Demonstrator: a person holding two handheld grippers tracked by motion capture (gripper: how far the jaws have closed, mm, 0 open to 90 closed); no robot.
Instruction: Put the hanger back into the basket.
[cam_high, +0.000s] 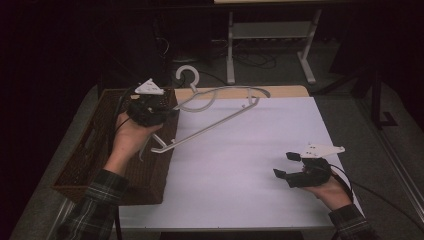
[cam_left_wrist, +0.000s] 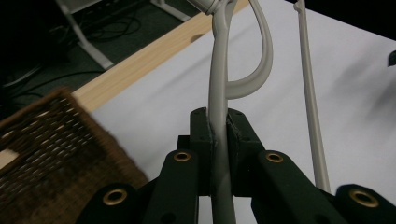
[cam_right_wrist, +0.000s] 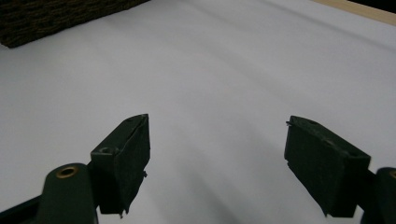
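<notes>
Hanger clenched in left gripper just above basket edge; right gripper released, well right of basket.

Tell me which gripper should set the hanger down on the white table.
Left. The left gripper is already shut on the hanger, holding it in the air beside the wicker basket. The right gripper sits open and empty over the white table, apart from the hanger.
</notes>
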